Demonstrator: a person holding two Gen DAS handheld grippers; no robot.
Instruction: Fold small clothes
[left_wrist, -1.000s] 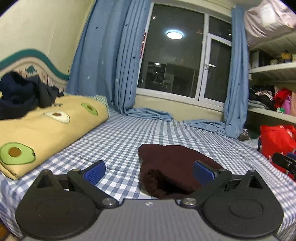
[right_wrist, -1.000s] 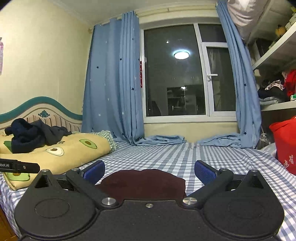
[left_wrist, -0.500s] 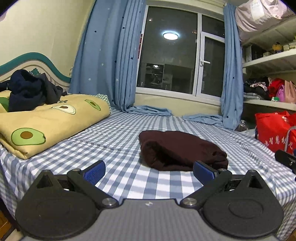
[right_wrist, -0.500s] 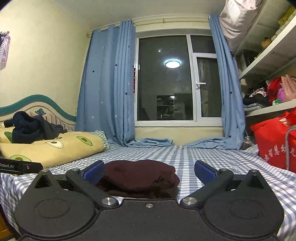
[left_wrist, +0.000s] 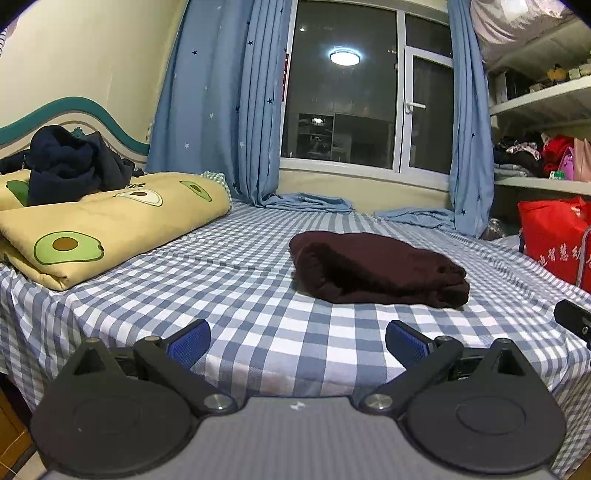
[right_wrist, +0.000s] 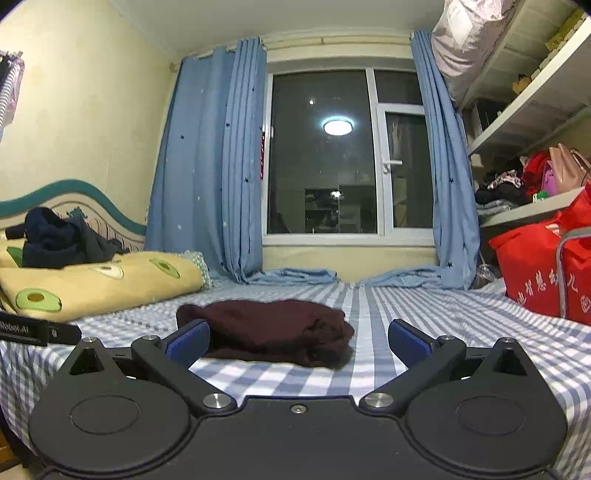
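A dark maroon garment (left_wrist: 373, 267) lies folded into a thick bundle on the blue checked bed sheet (left_wrist: 258, 295). In the left wrist view my left gripper (left_wrist: 297, 338) hovers open over the near edge of the bed, well short of the bundle, nothing between its blue pads. The right wrist view shows the same maroon garment (right_wrist: 273, 330) just beyond my right gripper (right_wrist: 297, 338), which is open and empty, low near the sheet. The tip of the right gripper (left_wrist: 572, 319) shows at the right edge of the left wrist view.
A yellow avocado-print quilt (left_wrist: 96, 225) with a dark navy garment (left_wrist: 70, 162) piled on it lies at the left by the headboard. A red bag (left_wrist: 554, 240) stands at the right of the bed under shelves. Blue curtains (left_wrist: 221, 110) hang by the window beyond.
Both grippers have drawn back from the maroon bundle toward the near edge of the bed; the garment now lies further ahead of the fingers. Both stayed open.
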